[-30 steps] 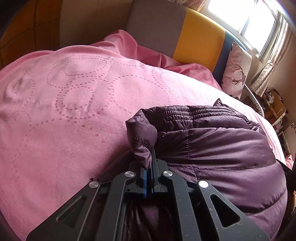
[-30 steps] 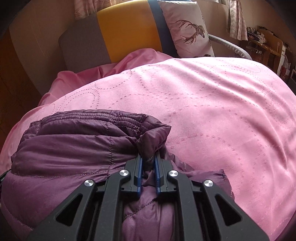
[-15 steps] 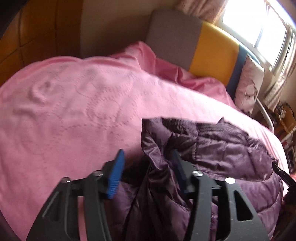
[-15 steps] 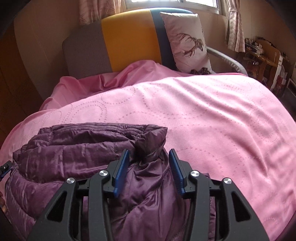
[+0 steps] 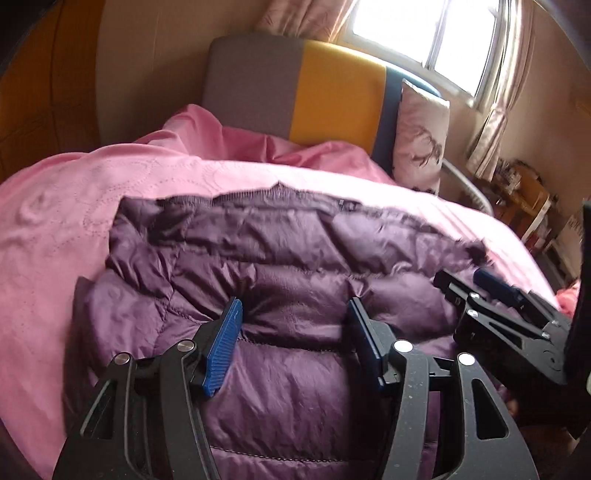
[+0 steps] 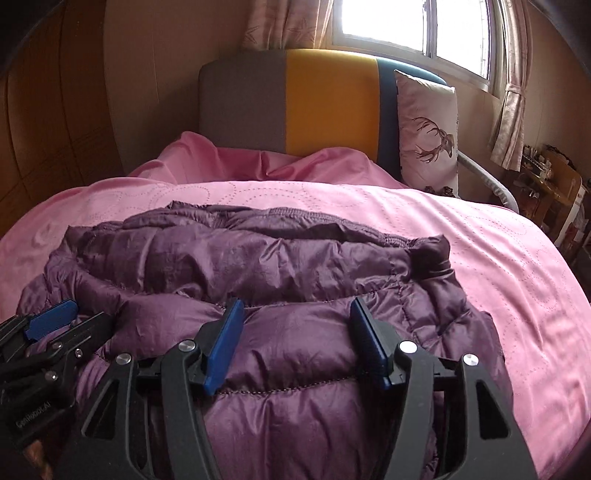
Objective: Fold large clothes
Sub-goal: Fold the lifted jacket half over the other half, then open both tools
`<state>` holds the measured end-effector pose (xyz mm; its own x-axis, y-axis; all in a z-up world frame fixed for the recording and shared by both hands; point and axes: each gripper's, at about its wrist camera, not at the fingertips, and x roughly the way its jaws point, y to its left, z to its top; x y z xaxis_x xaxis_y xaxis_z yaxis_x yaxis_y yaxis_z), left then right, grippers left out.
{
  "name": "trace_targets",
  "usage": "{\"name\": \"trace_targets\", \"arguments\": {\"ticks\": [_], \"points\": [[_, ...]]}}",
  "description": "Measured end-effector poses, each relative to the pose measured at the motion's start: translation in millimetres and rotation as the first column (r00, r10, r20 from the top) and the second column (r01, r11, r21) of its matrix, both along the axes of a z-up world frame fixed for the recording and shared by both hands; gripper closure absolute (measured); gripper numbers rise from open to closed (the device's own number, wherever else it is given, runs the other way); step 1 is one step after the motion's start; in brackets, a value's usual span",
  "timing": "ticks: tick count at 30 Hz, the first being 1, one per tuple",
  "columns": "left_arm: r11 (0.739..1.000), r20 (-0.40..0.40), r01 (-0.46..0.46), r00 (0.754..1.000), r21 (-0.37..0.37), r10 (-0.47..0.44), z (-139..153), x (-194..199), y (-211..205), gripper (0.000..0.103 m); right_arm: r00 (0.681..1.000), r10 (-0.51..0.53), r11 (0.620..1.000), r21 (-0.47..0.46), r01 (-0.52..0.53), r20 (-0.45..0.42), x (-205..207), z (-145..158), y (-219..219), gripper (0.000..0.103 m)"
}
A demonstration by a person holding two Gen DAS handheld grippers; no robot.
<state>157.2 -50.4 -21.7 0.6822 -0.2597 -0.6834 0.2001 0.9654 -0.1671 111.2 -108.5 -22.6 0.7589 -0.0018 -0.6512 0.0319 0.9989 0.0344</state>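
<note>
Purple puffer jacket [image 5: 280, 266] lies folded on the pink bedspread [image 5: 66, 221], its long axis running left to right across the bed, the ribbed edge turned toward the headboard [image 6: 295, 107] and the smooth quilted bulk toward the cameras. On the right side a bunched corner [image 6: 430, 251] of the jacket sticks up from the fold.

Left tongs [image 5: 295, 332] hang over the near half of the jacket, jaws parted and opening, the blue pads clear of the cloth with only the quilted surface seen between them. Right tongs [image 6: 295, 332] stand the same way beside them, jaws spread and opening wider, gripping nothing. Each pair shows at the edge of the other's view.

Beyond the jacket the bedspread is rumpled against the grey, yellow and blue headboard. A pillow with a deer print [image 6: 428, 133] leans there at the right, under a curtained window [image 6: 413, 26]. Cluttered wooden furniture [image 6: 554, 184] stands past the bed's right side.
</note>
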Motion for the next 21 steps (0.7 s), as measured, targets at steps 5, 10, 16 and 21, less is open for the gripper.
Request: {"name": "trace_targets", "arguments": {"ticks": [5, 10, 16, 21], "points": [[1.000, -0.021, -0.003, 1.000, -0.010, 0.003, -22.6, 8.4, 1.9, 0.044, 1.000, -0.010, 1.000, -0.030, 0.009, -0.025, 6.1, -24.1, 1.6, 0.042], [1.000, -0.010, -0.004, 1.000, 0.023, 0.004, -34.2, 8.0, -2.9, 0.044, 0.998, -0.008, 1.000, -0.015, 0.007, -0.064, 13.7, -37.9, -1.4, 0.042], [0.999, -0.021, -0.017, 1.000, 0.046, 0.018, -24.7, 0.3, -2.2, 0.043, 0.997, 0.002, 0.999, 0.043, 0.002, -0.075, 8.4, -29.8, -12.9, 0.034], [0.999, 0.033, -0.042, 0.999, 0.026, 0.041, 0.2, -25.5, 3.7, 0.031, 1.000, 0.000, 0.997, 0.078, 0.003, -0.029, -20.0, -8.0, -30.6, 0.020]]}}
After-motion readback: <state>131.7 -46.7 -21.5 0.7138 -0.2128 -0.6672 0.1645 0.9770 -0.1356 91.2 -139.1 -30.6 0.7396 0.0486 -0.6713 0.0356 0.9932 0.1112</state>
